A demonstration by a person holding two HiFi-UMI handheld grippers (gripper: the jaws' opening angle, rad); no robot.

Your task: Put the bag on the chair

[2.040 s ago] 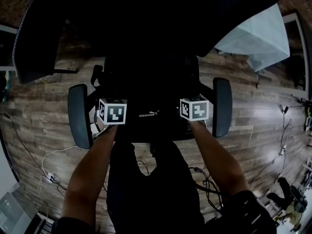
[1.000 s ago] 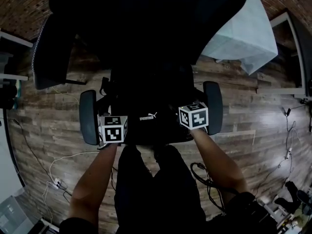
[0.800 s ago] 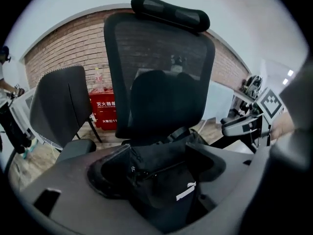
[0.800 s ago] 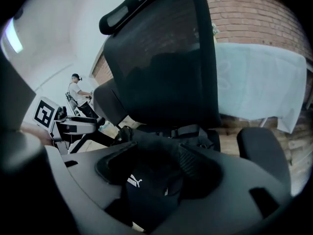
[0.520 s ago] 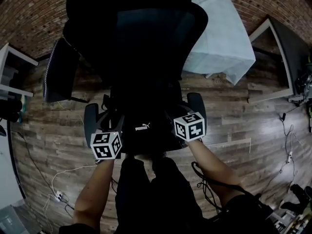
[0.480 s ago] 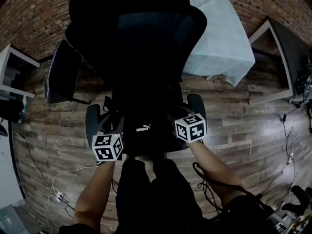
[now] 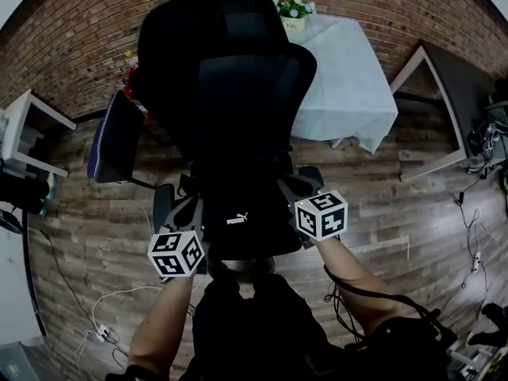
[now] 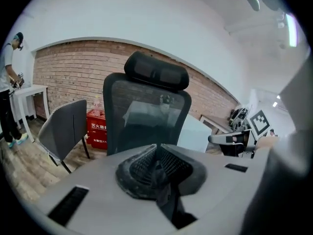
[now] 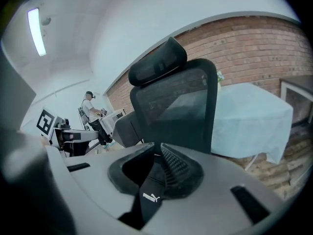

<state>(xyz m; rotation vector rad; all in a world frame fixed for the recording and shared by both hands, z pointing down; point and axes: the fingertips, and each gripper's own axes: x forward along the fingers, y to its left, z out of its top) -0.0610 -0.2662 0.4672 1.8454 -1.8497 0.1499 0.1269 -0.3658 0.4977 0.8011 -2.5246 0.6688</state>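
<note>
A black bag [image 7: 238, 221] with a white logo lies over the seat of the black office chair [image 7: 230, 78], between its armrests. My left gripper [image 7: 189, 214] is at the bag's left side, and my right gripper [image 7: 290, 190] is at its right side. In the left gripper view the jaws [image 8: 157, 161] are closing, and the pads pinch a black strap [image 8: 164, 187]. The right gripper view shows its jaws [image 9: 156, 166] closing the same way on a strap with the logo [image 9: 150, 197]. Past both gripper views stands the chair back [image 8: 146, 116] [image 9: 176, 106].
A table under a pale cloth [image 7: 341, 70] with flowers [image 7: 292, 8] stands behind the chair on the right. A grey side chair [image 7: 111, 137] and a white desk [image 7: 24, 133] are on the left. Cables [image 7: 103, 324] trail over the wood floor. A person [image 8: 7, 92] stands far left.
The view has pulled back, so the whole chair back and the table now show. Both marker cubes have come nearer to me, the left one lower. The bag stays on the seat.
</note>
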